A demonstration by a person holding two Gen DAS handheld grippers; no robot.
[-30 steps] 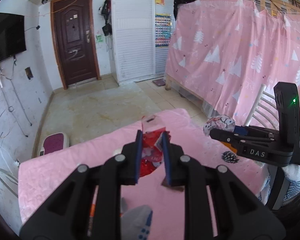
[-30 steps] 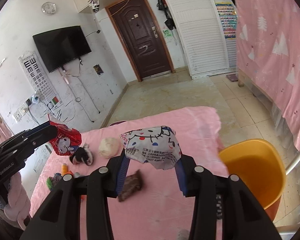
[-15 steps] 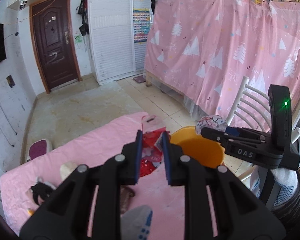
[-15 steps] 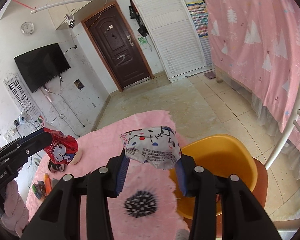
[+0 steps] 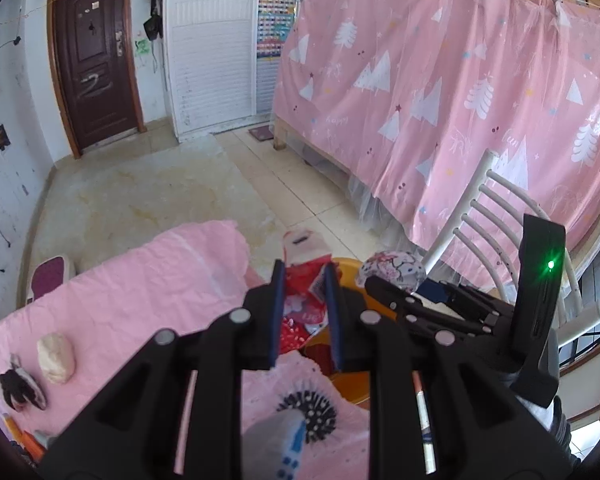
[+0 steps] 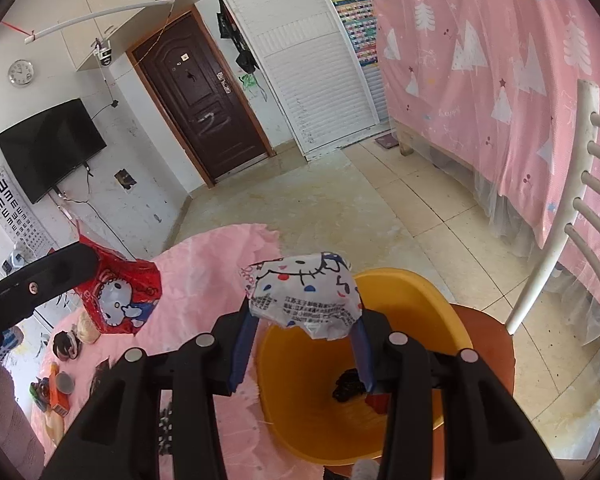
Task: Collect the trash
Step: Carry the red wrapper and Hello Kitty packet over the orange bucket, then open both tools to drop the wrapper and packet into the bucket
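Observation:
My left gripper (image 5: 302, 280) is shut on a red Hello Kitty snack bag (image 5: 305, 276) and holds it over the near rim of the orange basin (image 5: 350, 266). The bag also shows in the right wrist view (image 6: 122, 296). My right gripper (image 6: 302, 320) is shut on a white Hello Kitty wrapper (image 6: 302, 296) and holds it above the orange basin (image 6: 416, 296). That wrapper shows in the left wrist view (image 5: 392, 270). The basin sits on an orange chair seat (image 6: 492, 344) and holds some dark trash (image 6: 350, 386).
The pink-covered table (image 5: 140, 280) carries a beige lump (image 5: 56, 356), a black-and-white item (image 5: 20, 388), a black spiky piece (image 5: 312, 416) and small items at its left end (image 6: 54, 392). A white chair back (image 6: 572, 216) stands right of the basin. A pink curtain (image 5: 440, 92) hangs behind.
Both grippers have moved right with their trash, from over the table to over the orange basin. Both stay shut.

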